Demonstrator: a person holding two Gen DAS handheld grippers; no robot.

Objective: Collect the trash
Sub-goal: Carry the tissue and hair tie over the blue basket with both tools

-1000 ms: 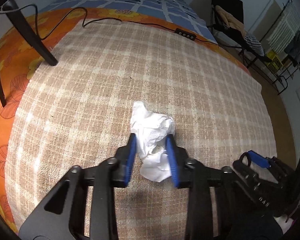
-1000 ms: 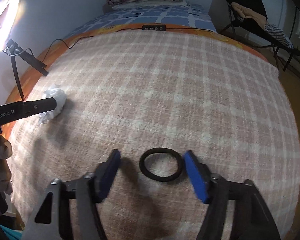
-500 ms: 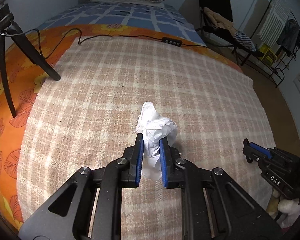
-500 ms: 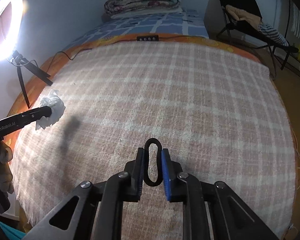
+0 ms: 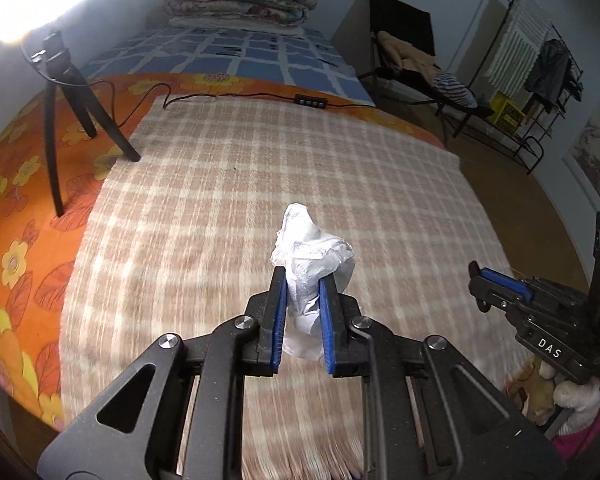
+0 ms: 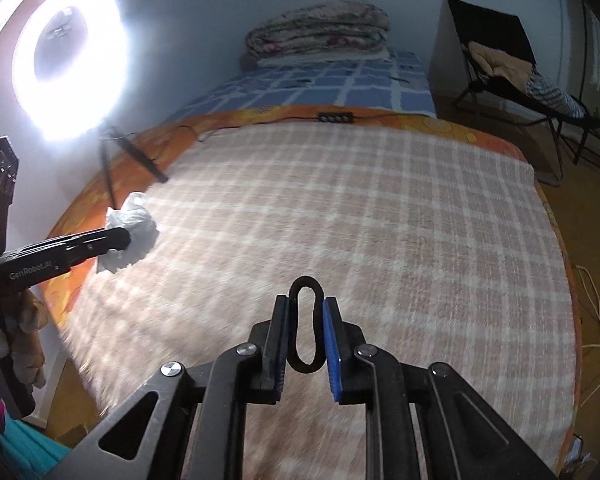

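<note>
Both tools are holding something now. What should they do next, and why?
Probably carry both away toward a bin, which isn't in view. The left tool pinches the crumpled tissue, the right tool squeezes the black ring, and no other trash shows on the checked blanket.

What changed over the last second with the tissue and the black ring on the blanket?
Both were taken hold of and lifted. The left gripper closed on the crumpled tissue and raised it; the right gripper closed on the black ring, squeezing it into a narrow loop, and raised it. The plaid blanket, tripod and cable stayed put.
</note>
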